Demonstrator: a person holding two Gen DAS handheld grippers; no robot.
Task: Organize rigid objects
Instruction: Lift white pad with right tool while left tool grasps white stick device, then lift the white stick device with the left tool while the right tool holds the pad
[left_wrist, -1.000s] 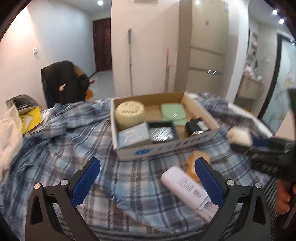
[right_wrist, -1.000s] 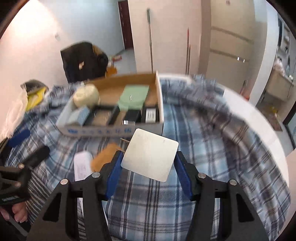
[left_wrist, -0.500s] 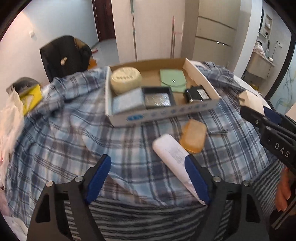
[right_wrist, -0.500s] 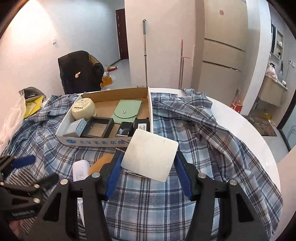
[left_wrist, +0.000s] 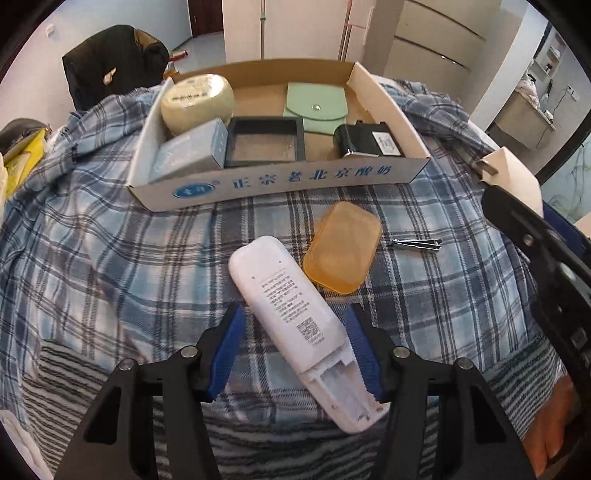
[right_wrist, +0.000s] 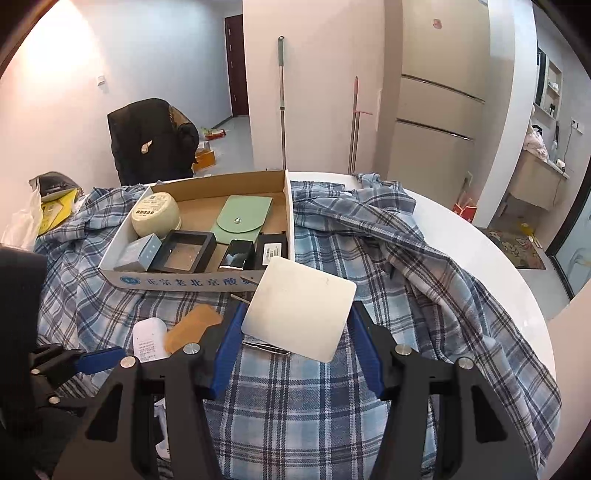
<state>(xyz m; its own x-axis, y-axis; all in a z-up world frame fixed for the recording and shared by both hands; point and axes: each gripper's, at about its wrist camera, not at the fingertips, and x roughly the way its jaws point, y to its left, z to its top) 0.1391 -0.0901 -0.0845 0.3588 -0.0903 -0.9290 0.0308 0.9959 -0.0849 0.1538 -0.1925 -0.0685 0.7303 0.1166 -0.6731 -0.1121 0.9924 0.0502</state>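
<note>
- Your left tool sits open around the near end of the white remote, so squeeze next.
- Right tool grips the white card; the box is its likely home.

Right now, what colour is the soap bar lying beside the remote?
Translucent amber-orange soap bar; clearest in the left wrist view.

Evenly lit indoors, bright and soft, with only faint shadows. Warm glow blown out on the wall at upper left of the right wrist view. Heavy fisheye bending and black vignette at the corners. Sharp throughout, centre especially; slight softness toward the rims.
</note>
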